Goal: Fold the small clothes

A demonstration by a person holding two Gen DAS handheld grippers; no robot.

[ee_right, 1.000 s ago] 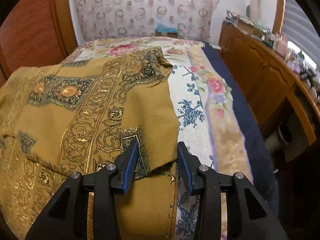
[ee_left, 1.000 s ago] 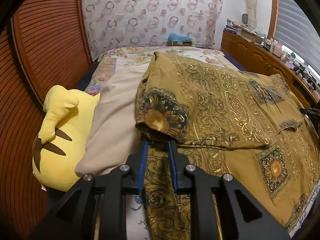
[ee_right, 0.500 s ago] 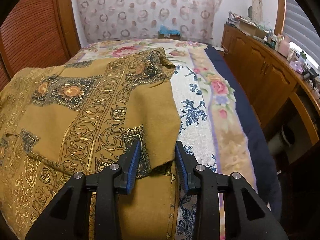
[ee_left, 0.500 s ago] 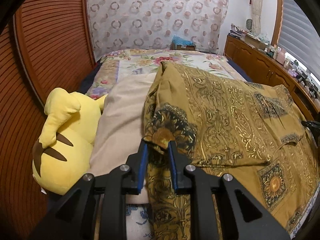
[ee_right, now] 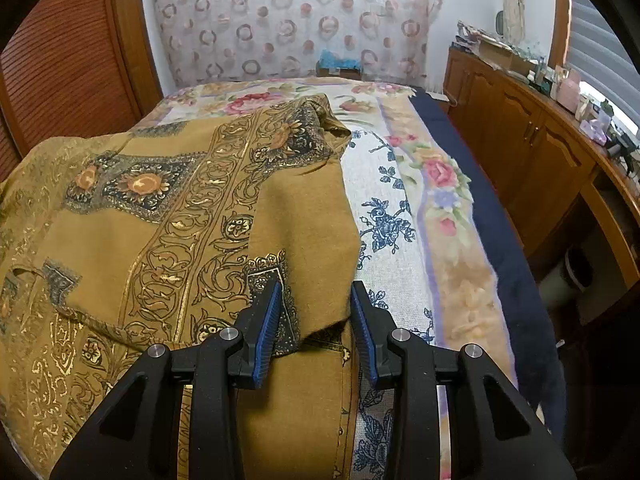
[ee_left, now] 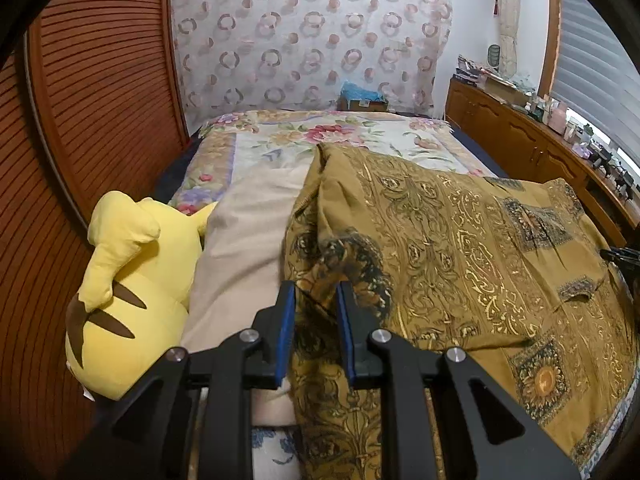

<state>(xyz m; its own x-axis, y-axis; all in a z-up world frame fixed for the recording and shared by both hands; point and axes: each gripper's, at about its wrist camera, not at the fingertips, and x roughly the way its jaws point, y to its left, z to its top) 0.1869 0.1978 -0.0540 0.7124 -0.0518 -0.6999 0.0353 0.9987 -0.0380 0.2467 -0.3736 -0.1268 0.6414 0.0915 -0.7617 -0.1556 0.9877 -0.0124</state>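
Both fingers (ee_left: 289,322) pinch garment (ee_left: 460,248) corners.

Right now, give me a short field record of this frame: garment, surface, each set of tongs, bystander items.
garment: mustard patterned garment, partly folded, spread on the bed
surface: floral bedspread
left tongs: shut on a bunched left edge of the garment
right tongs: astride the right edge, cloth between the pads; grip cannot be confirmed
bystander items: yellow plush toy beside a beige cloth; wooden cabinet to the right
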